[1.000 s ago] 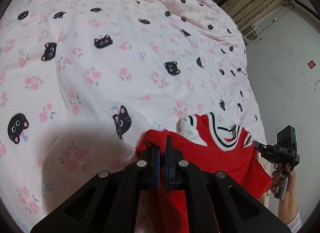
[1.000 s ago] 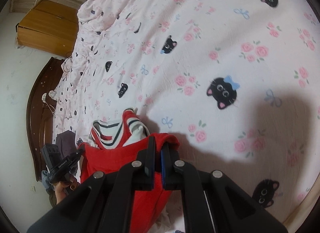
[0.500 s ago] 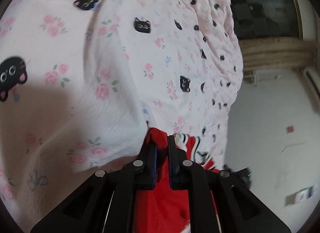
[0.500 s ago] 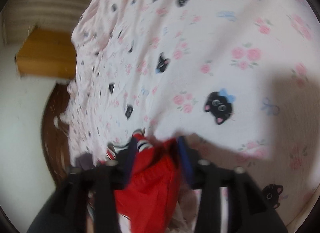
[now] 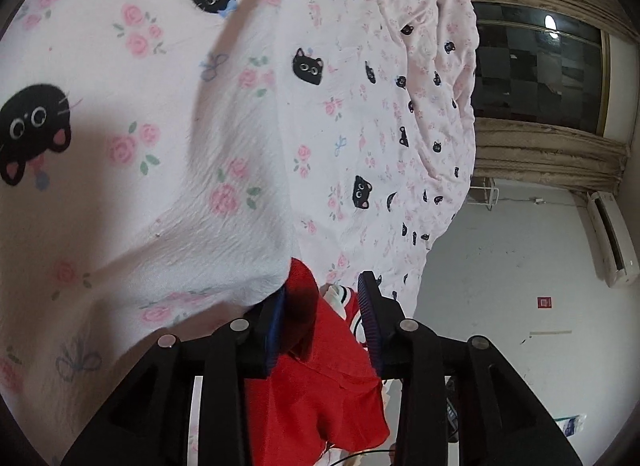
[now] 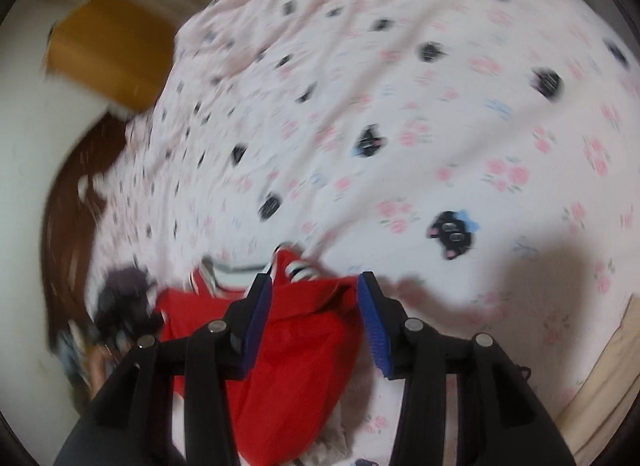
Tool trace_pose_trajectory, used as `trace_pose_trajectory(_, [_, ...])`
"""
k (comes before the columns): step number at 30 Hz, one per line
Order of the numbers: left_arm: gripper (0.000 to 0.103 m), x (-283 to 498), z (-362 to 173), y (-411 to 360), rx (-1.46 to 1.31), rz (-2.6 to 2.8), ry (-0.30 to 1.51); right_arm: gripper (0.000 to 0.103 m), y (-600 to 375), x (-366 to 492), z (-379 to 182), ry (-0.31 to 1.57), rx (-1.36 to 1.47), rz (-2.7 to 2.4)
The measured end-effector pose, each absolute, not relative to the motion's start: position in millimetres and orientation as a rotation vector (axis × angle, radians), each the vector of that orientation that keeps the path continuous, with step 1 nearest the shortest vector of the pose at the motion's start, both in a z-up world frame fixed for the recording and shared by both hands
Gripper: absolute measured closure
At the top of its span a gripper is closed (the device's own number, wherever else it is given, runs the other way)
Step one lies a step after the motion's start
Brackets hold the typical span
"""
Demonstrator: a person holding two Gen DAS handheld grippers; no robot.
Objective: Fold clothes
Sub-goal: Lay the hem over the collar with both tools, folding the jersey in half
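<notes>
A red garment (image 5: 316,386) with white, dark-striped trim lies on the pink cat-print bedspread (image 5: 360,105). My left gripper (image 5: 322,306) hovers over one edge of it. Its jaws are opening, and a fold of red cloth stands between them, leaning on the left pad without being pinched. In the blurred right wrist view the same garment (image 6: 296,366) lies under my right gripper (image 6: 312,290). That gripper stands open, with loose red cloth in the gap and the striped collar (image 6: 240,270) just beyond its fingertips.
The bedspread (image 6: 400,105) fills most of both views and has a raised fold (image 5: 224,169) left of the garment. A dark window (image 5: 536,77) and an air conditioner (image 5: 612,238) are on the wall. A wooden cabinet (image 6: 108,53) and a dark headboard (image 6: 68,205) lie beyond the bed.
Both grippers were shut on the red garment's edge and now have their jaws apart. The left view has rolled; the right gripper has lifted a little.
</notes>
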State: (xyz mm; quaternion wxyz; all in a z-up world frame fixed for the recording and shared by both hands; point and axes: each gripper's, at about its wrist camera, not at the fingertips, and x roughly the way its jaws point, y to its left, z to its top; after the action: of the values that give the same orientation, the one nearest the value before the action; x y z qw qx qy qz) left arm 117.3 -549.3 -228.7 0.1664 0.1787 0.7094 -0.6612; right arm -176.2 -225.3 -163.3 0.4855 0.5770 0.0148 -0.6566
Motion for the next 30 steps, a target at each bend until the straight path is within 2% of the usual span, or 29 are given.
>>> trace_pose_trajectory(2, [0.071, 119.1, -224.3, -549.5, 0.497, -1.883, 2.032, 0.056, -234.2, -161.0, -156.8, 0.135, 1.363, -1.588])
trace_pose_trajectory(4, [0.065, 127.7, -217.7, -553.3, 0.41, -1.88, 2.077, 0.056, -242.4, -139.7, -150.6, 0.248, 1.307, -1.562])
trace_pose_trajectory(6, [0.044, 137.0, -210.5, -559.1, 0.315, -1.882, 2.11, 0.056, -245.0, -124.9, -145.8, 0.318, 1.262, -1.555])
trace_pose_trajectory(8, [0.041, 146.3, -203.4, -565.0, 0.219, -1.882, 2.14, 0.056, -248.6, -112.1, -141.7, 0.377, 1.223, -1.559])
trace_pose_trajectory(10, [0.041, 153.1, -190.0, -568.2, 0.225, -1.923, 2.05, 0.056, -250.9, -100.0, -139.7, 0.43, 1.192, -1.541])
trace_pose_trajectory(13, [0.041, 143.6, -169.6, -562.2, 0.395, -2.037, 1.838, 0.057, -256.2, -84.4, -143.2, 0.488, 1.187, -1.482])
trace_pose_trajectory(19, [0.041, 80.0, -152.0, -493.2, 0.958, -2.288, 1.207, 0.062, -268.5, -52.3, -164.5, 0.628, 1.186, -1.384])
trace_pose_trajectory(24, [0.041, 29.8, -162.0, -433.9, 1.229, -2.404, 0.946, 0.073, -280.3, -38.1, -182.8, 0.71, 1.177, -1.385])
trace_pose_trajectory(30, [0.041, -11.9, -174.3, -400.7, 1.382, -2.405, 0.766, 0.074, -296.2, -28.7, -192.2, 0.785, 1.164, -1.386])
